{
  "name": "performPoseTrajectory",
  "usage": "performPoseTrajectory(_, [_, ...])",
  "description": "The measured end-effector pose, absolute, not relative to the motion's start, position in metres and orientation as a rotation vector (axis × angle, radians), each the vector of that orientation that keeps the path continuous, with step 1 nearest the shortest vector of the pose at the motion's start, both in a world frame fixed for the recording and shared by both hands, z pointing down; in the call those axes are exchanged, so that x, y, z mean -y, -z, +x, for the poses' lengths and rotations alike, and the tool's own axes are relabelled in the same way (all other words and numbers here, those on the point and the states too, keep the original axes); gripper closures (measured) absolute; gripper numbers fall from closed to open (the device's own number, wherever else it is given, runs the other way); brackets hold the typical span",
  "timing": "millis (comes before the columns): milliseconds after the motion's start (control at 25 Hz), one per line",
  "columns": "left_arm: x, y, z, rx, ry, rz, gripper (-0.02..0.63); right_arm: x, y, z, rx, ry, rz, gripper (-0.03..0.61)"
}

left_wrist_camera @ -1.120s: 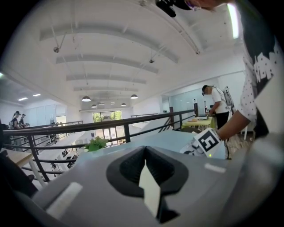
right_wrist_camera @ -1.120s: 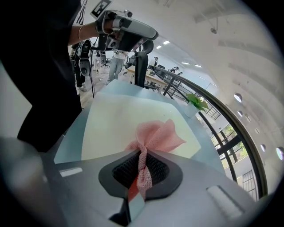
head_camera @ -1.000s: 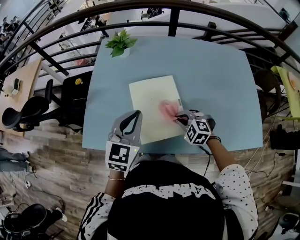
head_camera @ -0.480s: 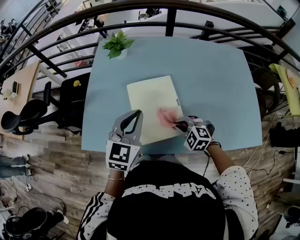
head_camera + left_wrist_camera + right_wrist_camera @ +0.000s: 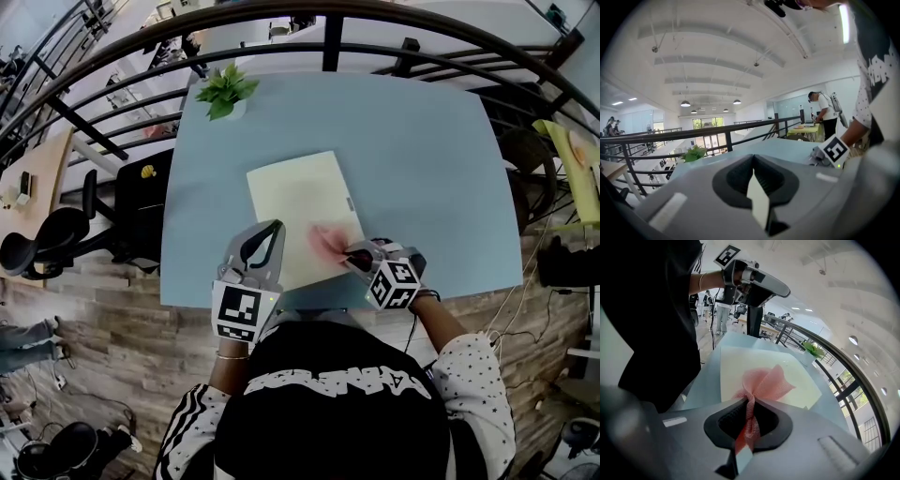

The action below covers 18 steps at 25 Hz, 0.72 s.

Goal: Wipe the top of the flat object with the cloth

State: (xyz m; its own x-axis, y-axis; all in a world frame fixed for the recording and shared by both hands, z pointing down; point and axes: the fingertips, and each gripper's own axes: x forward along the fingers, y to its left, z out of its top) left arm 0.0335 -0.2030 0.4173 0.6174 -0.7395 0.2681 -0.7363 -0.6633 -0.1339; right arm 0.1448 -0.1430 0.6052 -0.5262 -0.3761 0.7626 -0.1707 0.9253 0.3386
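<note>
Head view: the flat object point(image 5: 302, 217) lies on the table point(image 5: 422, 169), its long axis running away from the person, with the cloth point(image 5: 328, 240) on its near right corner, nearest the right tool point(image 5: 354, 255). Left gripper view: the left tool point(image 5: 757, 197) is closed and empty. Right gripper view: the jaws pinch the cloth, and the flat object stretches ahead.

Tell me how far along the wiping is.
Done: the right gripper has its jaws shut on the cloth, which lies on the sheet. In hand: the cloth sits on the sheet's near right part. Left: the sheet shows no mark of what has been wiped, so I cannot tell; the rest lies beyond the cloth. The left gripper, jaws together, is empty by the near left edge.
</note>
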Motion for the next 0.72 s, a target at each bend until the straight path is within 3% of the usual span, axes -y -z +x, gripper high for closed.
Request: performPoseTrajectory(720, [0.206,-0.419,0.044,-1.25,0.47,-2.835,0.614,0.127,-0.603,0.144,2.183,0.213,0.374,0.555])
